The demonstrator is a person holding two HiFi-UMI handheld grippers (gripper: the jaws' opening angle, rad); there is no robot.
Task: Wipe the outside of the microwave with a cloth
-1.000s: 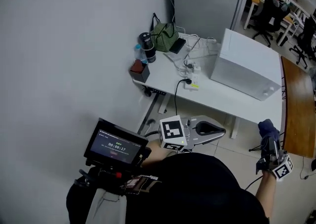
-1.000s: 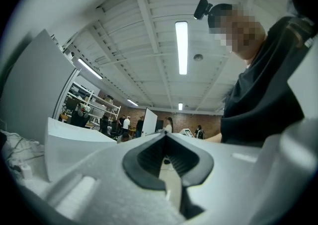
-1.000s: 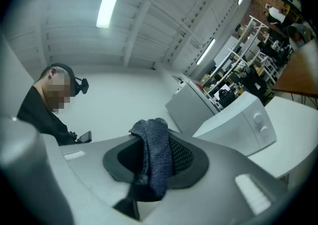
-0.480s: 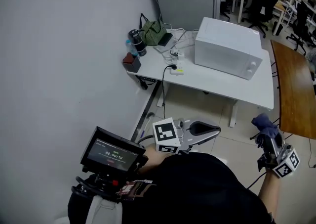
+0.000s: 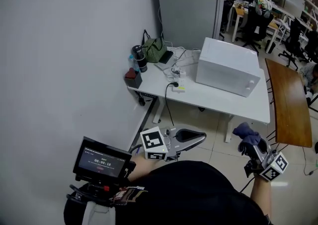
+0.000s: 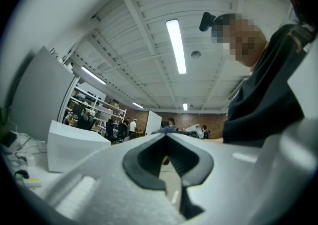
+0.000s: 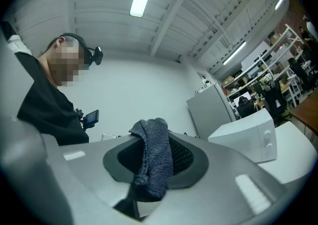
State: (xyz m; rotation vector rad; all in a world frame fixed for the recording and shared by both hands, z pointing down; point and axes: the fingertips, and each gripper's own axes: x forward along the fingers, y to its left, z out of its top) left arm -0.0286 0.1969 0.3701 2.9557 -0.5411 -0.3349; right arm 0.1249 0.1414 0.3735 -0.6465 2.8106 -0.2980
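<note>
A white microwave sits on a white desk against a plain grey wall, with a green bag, a dark bottle and a tangle of cables round a power strip at the desk's far end. A person stands well back from it on pale floor tiles. The right gripper pinches a dark blue knitted cloth between its jaws, the fabric draped over their tips. The left gripper has its jaws pressed together on nothing. Behind the desk stands a grey partition; a wooden table lies to the right, with office chairs and shelving under strip-lit white ceiling beams.
</note>
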